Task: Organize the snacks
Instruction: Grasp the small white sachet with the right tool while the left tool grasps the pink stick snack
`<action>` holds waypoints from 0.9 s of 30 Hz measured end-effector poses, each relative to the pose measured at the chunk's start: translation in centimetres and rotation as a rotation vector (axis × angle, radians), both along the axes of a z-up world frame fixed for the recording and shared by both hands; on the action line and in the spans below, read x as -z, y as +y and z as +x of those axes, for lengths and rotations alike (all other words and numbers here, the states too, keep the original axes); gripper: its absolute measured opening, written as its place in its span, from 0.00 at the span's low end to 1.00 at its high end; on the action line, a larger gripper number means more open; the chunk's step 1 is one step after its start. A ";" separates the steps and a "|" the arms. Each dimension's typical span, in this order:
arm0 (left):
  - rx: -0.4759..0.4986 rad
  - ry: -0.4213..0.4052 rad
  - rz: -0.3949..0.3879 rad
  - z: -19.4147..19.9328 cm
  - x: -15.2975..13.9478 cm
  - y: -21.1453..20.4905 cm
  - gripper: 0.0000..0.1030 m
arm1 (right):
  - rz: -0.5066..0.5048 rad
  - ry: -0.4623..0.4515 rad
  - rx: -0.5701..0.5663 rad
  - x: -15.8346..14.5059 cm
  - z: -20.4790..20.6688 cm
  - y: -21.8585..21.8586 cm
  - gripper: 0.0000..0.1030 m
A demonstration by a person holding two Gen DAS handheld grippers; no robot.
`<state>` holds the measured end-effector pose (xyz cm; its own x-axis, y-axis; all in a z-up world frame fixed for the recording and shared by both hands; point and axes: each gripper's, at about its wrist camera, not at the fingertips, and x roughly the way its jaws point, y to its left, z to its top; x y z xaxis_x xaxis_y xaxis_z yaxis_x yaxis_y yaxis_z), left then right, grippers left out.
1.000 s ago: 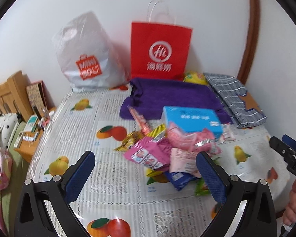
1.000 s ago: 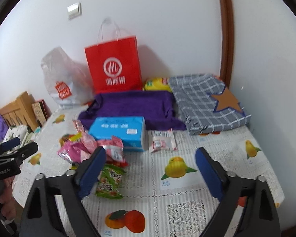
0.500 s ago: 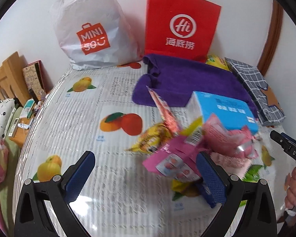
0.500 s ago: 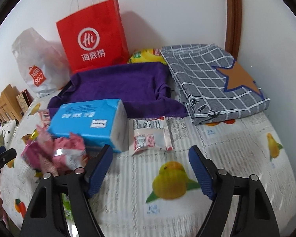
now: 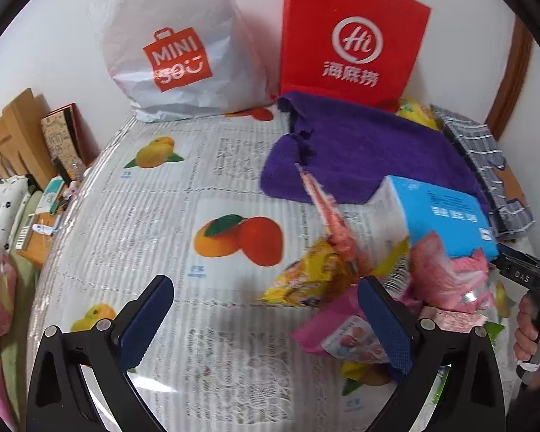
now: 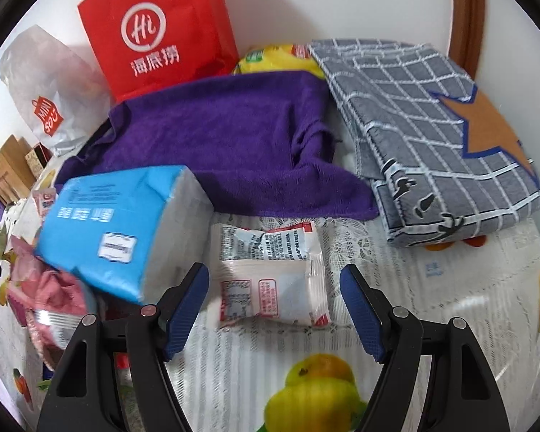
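Barely begun, I'd judge: right gripper (image 6: 274,300) spread wide w/ white snack packet (image 6: 271,279) lying between its fingers, not gripped; left gripper (image 5: 264,318) wide, empty; snack pile (image 5: 345,288) ahead-right of it, unsorted.

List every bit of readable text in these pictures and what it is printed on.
"MINI SO" on the white plastic bag.
"Hi" and "海底捞" on the red paper bag.
"DAS", partly cut off, on the black body of the right gripper.
Blue tissue pack: white print too blurred to read.
White snack packet: fine print too small to read.
Pink snack packet: no legible text.
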<state>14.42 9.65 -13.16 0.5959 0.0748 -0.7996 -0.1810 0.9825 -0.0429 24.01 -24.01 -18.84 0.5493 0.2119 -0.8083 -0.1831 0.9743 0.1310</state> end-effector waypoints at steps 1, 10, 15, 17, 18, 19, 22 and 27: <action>-0.003 0.009 0.000 0.2 0.0 0.2 0.99 | -0.005 0.009 -0.006 0.2 0.3 0.1 0.73; 0.022 0.003 -0.075 1.8 0.1 0.9 0.99 | -0.051 -0.032 -0.046 0.8 0.8 0.8 0.70; 0.046 0.026 -0.109 3.9 0.1 0.4 0.99 | 0.008 -0.024 -0.044 0.3 0.2 -0.1 0.59; 0.066 0.041 -0.117 5.0 0.2 -0.2 0.99 | 0.014 -0.020 -0.032 0.1 -0.1 -0.5 0.58; 0.076 0.049 -0.117 5.6 0.3 -0.4 0.98 | 0.006 -0.024 -0.025 0.0 -0.3 -0.6 0.58; 0.086 0.059 -0.116 6.1 0.4 -0.7 0.96 | 0.000 -0.028 -0.019 -0.1 -0.6 -0.8 0.58; 0.108 0.091 -0.126 7.6 1.1 -1.2 0.90 | 0.011 -0.026 -0.004 -0.4 -1.3 -1.2 0.58; 0.154 0.158 -0.161 9.6 2.4 -1.6 0.70 | 0.012 -0.038 0.025 -1.3 -2.9 -2.0 0.58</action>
